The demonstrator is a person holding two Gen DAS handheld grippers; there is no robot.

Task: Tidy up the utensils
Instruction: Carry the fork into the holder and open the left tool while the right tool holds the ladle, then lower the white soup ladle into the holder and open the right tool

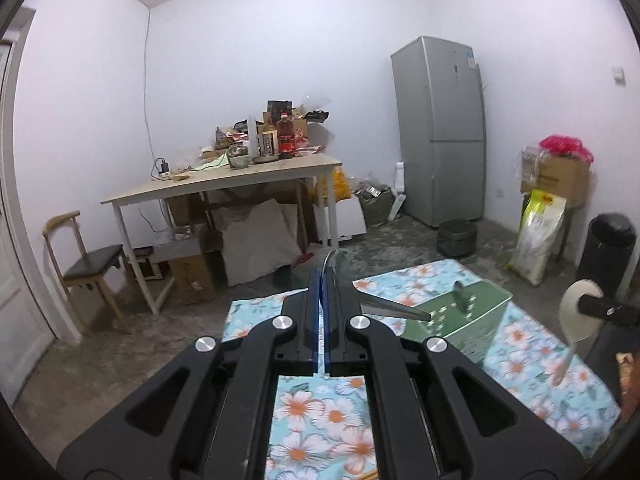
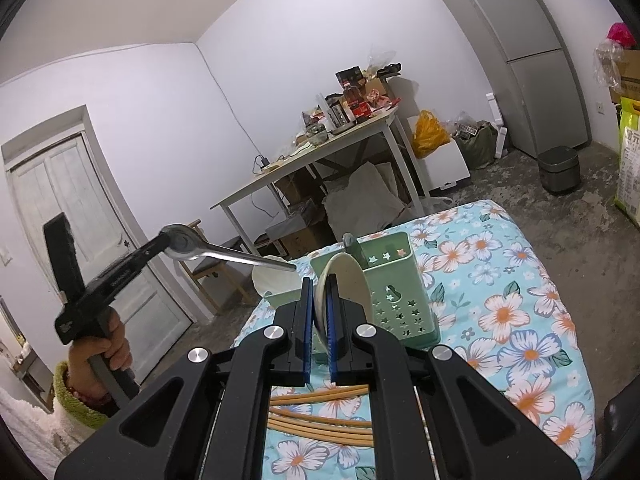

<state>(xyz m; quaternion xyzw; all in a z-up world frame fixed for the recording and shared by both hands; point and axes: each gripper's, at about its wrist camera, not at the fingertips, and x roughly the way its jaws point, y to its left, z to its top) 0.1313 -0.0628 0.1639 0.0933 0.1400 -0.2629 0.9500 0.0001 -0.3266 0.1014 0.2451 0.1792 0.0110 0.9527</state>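
Observation:
My left gripper point(image 1: 322, 280) is shut on a metal spoon point(image 1: 394, 306); the bowl is clamped between the pads and the handle sticks out to the right. In the right wrist view that gripper point(image 2: 163, 240) hovers high at the left, with its metal spoon point(image 2: 224, 254) pointing toward the green utensil holder point(image 2: 394, 292). My right gripper point(image 2: 318, 286) is shut on a white ceramic spoon point(image 2: 346, 276) just in front of the holder. The left wrist view shows the holder point(image 1: 476, 322) at the right with a dark utensil point(image 1: 462, 296) standing in it, and the right gripper point(image 1: 588, 306) beyond it.
Several wooden chopsticks point(image 2: 320, 420) lie on the floral cloth point(image 2: 512, 308) under my right gripper. A white dish point(image 2: 272, 278) sits behind the holder's left side. Across the room stand a cluttered table point(image 1: 224, 182), a chair point(image 1: 86, 264) and a fridge point(image 1: 440, 132).

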